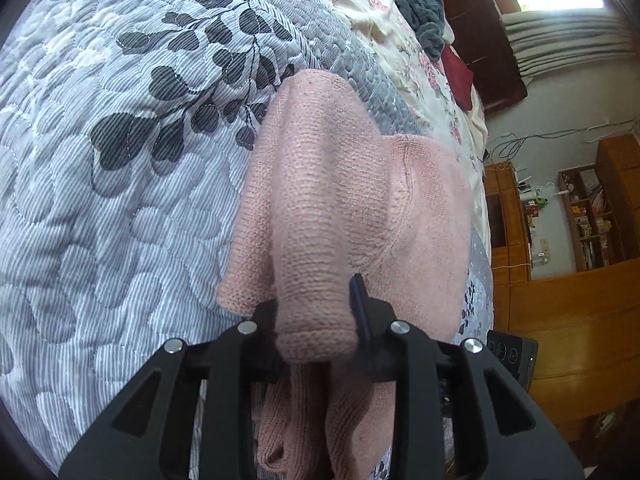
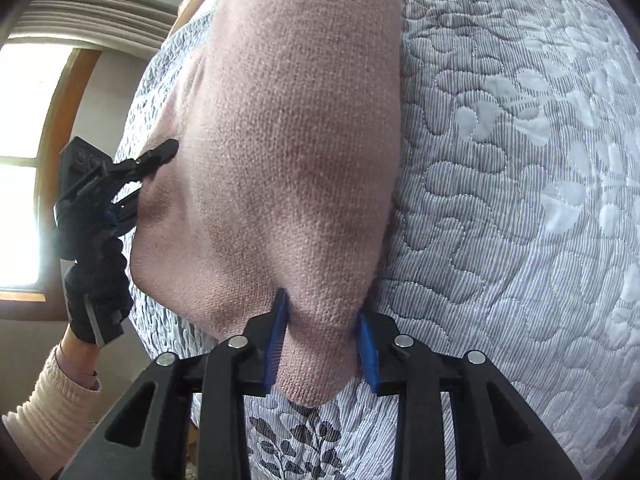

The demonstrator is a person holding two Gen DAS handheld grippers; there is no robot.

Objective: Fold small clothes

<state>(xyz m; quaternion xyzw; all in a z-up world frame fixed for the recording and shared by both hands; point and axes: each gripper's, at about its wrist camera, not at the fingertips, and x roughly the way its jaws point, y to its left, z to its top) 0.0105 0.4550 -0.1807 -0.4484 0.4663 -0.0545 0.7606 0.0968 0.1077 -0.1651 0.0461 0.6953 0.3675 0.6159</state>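
Right, I've got the pink sweater [image 1: 320,208] pinched in both my left gripper [image 1: 316,320] and right gripper [image 2: 324,344], lifted over the quilt [image 1: 100,200], mid-fold, so next I should carry this edge across and lay it flat.

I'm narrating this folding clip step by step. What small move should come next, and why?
Probably carry both grippers forward together and lay the held edge down. The left gripper and right gripper are each shut on the pink sweater, which is bunched and lifted off the quilt, so the fold isn't yet flat.
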